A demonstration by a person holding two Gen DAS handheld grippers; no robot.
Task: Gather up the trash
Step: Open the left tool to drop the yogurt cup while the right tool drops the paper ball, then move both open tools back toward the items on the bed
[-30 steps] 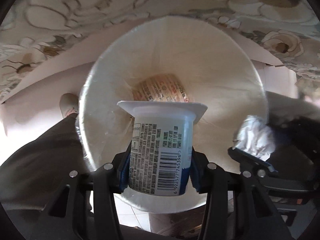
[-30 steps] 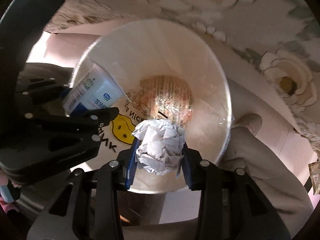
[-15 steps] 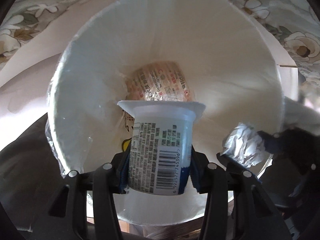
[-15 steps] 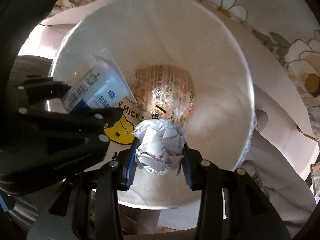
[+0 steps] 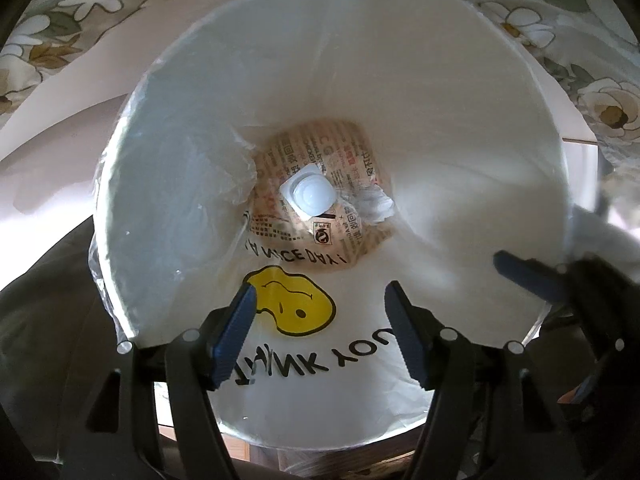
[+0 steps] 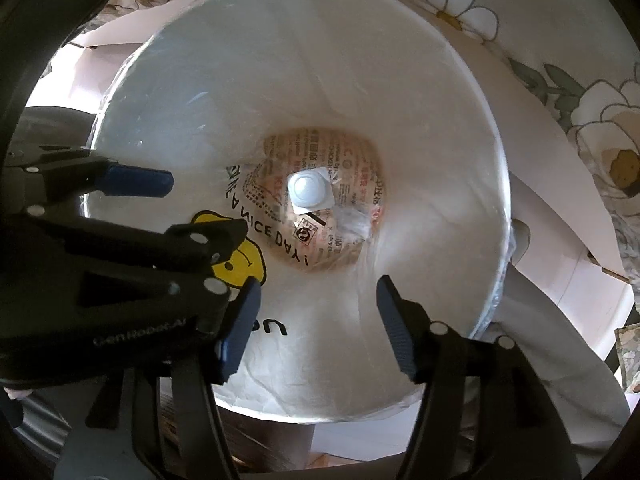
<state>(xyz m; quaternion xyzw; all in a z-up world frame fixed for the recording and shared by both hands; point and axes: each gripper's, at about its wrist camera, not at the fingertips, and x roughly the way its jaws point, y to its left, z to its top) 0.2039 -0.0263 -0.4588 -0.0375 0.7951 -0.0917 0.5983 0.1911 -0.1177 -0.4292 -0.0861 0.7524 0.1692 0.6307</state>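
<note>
Left wrist view: the left gripper [image 5: 320, 332] hangs over the mouth of a round white trash bin [image 5: 460, 92], its two blue-padded fingers spread wide with nothing between them. The bin is lined with a white bag [image 5: 320, 380] printed with a yellow smiley face and black lettering. Deep at the bottom lies a white yogurt cup [image 5: 313, 196], seen end-on so its long axis points straight up toward the camera. Just to its right sits a crumpled paper ball [image 5: 378, 205], both resting on a tan printed wrapper [image 5: 352, 160]. The right gripper's blue finger pokes in over the rim at right. Right wrist view: the right gripper [image 6: 318, 322] is also spread apart and empty above the same bin [image 6: 440, 100]. The cup [image 6: 310, 193] again shows end-on at the bottom centre, with the paper ball [image 6: 352, 220] just lower right of it. The left gripper [image 6: 172, 208] reaches in from the left, fingers parted. Flowered cloth [image 6: 592, 112] surrounds the bin.
</note>
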